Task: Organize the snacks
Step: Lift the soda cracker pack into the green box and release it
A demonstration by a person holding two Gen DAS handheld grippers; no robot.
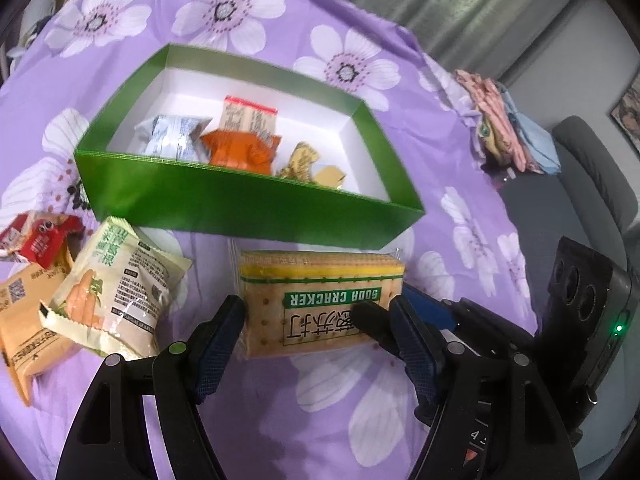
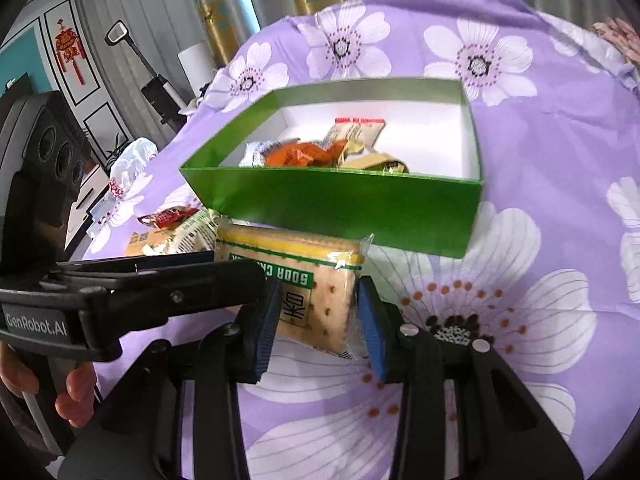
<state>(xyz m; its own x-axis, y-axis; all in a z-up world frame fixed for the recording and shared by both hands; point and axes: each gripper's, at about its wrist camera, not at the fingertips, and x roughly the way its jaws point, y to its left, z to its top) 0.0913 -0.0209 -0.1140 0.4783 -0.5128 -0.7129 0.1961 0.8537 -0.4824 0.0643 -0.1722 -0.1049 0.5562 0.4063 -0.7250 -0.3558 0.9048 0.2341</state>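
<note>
Left view, progress: green box [image 1: 224, 196] sits on the purple flowered cloth [image 1: 460, 152] and already has a handful of snacks in it: a silver pack, an orange one, a red-topped one, a couple of gold ones. So partly done, I'd say.

Left view, still out: carrot pack [image 1: 116, 296], a tan pack [image 1: 24, 320] under it and a red pack [image 1: 40, 240], all just left of the box's near corner.

Left view, cracker pack [image 1: 320, 300]: right in front of the box's near wall, very close to it. Long axis runs left-right, roughly parallel to that wall. Label reads upside down from here, so its top points back at the camera.

Left view, left tongs [image 1: 316, 316]: spread wide, one tip at each end of the cracker pack. Touching or pressing? Can't tell.

Left view, right tongs [image 1: 420, 304]: poking in from the right at the pack's right end.

Right view, right tongs [image 2: 316, 312]: blue pads clamped on the near end of the cracker pack [image 2: 304, 268], wrapper crinkled between them. Looks gripped.

Right view, pack direction: long axis heads away to the upper left, far end close to the box [image 2: 340, 208].

Right view, hand [image 2: 76, 392]: fingers wrapped on the other tool's handle at far left.

What's left, my guess: cracker pack into the box, then the three loose packs.
</note>
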